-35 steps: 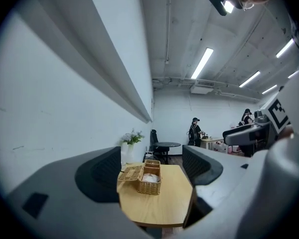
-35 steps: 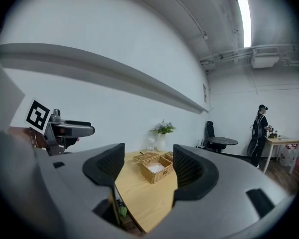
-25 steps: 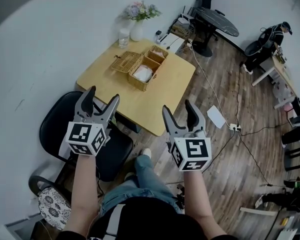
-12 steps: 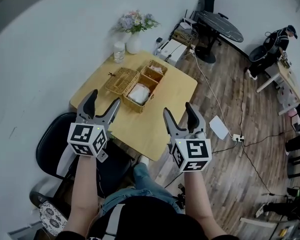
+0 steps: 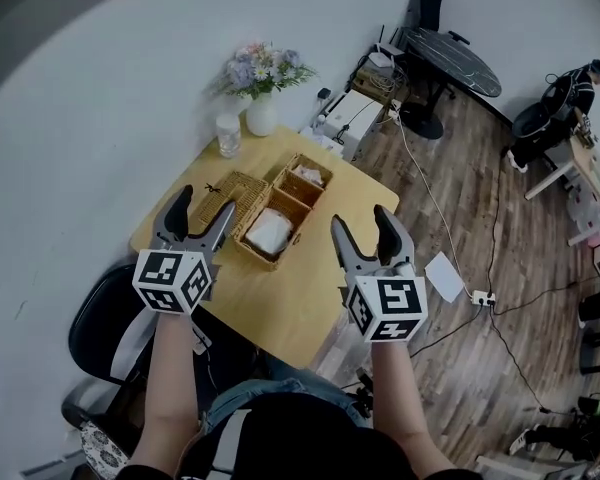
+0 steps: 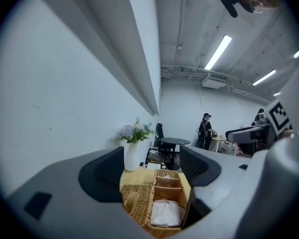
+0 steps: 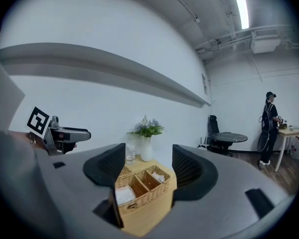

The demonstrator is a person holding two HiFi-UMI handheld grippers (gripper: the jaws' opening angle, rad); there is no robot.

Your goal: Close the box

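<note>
White walls ringed one wooden worktop (image 5: 280, 303), where one wicker box (image 5: 277, 230) sat ahead of and below both pairs of jaws, its one lid (image 5: 238, 188) lying open toward the left gripper (image 5: 203, 204). That and the right gripper (image 5: 362, 222) gaped wide, holding nothing. Wicker probably handles light, stiff and grippy, so the lid's free edge looked best to pinch. One vase (image 5: 261, 118) and one glass (image 5: 228, 134) stood beyond.

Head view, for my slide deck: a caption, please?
Left hand-held gripper and right hand-held gripper, both open, facing a table with an open wicker box.
</note>
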